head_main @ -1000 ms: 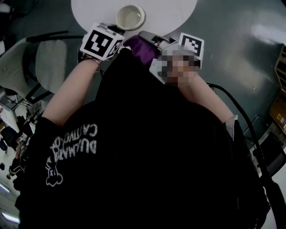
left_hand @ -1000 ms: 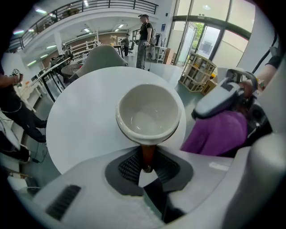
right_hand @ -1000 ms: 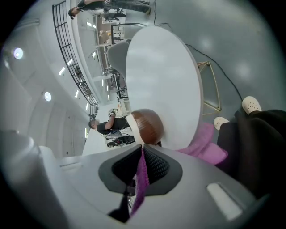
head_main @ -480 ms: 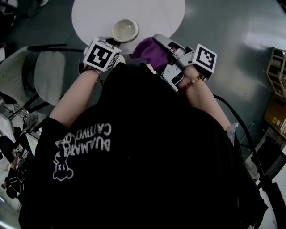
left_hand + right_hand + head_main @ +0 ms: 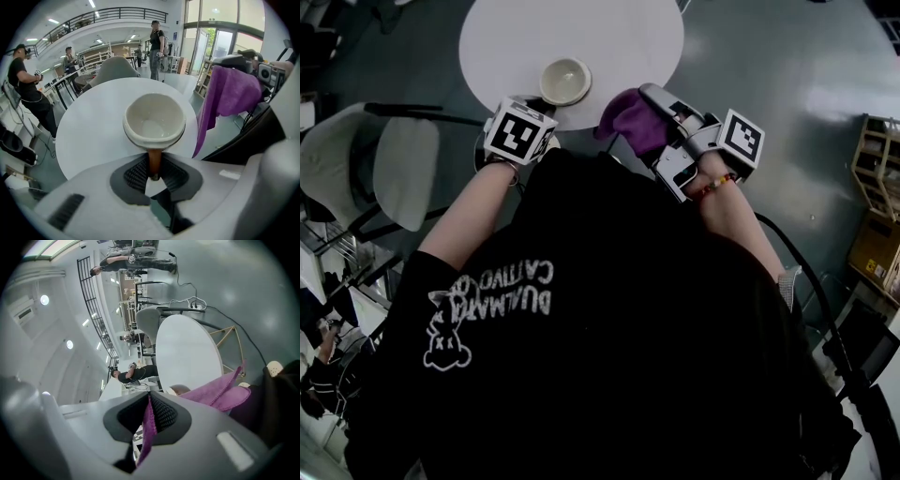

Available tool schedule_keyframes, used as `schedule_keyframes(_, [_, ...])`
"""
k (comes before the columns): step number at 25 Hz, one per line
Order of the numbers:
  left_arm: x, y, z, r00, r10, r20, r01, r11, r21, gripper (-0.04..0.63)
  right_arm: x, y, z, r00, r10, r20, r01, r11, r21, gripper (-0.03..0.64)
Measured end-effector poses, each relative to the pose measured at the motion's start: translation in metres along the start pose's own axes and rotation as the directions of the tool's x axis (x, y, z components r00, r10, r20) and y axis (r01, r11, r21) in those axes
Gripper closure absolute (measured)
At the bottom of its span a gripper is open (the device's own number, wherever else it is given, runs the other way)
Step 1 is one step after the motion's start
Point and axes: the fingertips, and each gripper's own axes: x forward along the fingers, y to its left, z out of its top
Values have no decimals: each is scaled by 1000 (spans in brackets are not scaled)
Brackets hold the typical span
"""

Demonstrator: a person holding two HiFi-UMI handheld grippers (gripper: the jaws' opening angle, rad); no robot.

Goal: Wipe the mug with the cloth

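A cream mug (image 5: 564,81) with a brown handle (image 5: 154,161) stands upright near the front edge of a round white table (image 5: 609,37). My left gripper (image 5: 154,174) is shut on that handle, and in the head view this left gripper (image 5: 542,111) shows below the mug under its marker cube. A purple cloth (image 5: 633,120) hangs from my right gripper (image 5: 651,97), just right of the mug and apart from it. In the right gripper view the right gripper (image 5: 152,417) is shut, its pads pinching the cloth (image 5: 220,392). The cloth (image 5: 229,96) also hangs at the right of the left gripper view.
A grey chair (image 5: 394,159) stands left of the table. A wooden shelf (image 5: 877,159) is at the far right, and a black cable (image 5: 806,253) trails along my right arm. Several people (image 5: 23,79) stand in the hall beyond the table.
The right gripper with the cloth has lifted and drawn to the right, away from the left gripper. The left gripper has shifted a little with the mug handle still in it.
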Motion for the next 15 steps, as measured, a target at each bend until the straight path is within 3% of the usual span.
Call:
schedule_keyframes(10, [-5, -5, 3, 999, 28, 14, -29, 998, 52, 543, 4, 3, -4, 999, 30, -38, -30, 1000, 7, 598])
schedule_keyframes(15, [-8, -2, -2, 997, 24, 70, -23, 999, -26, 498, 10, 16, -11, 994, 61, -89, -63, 998, -24, 599])
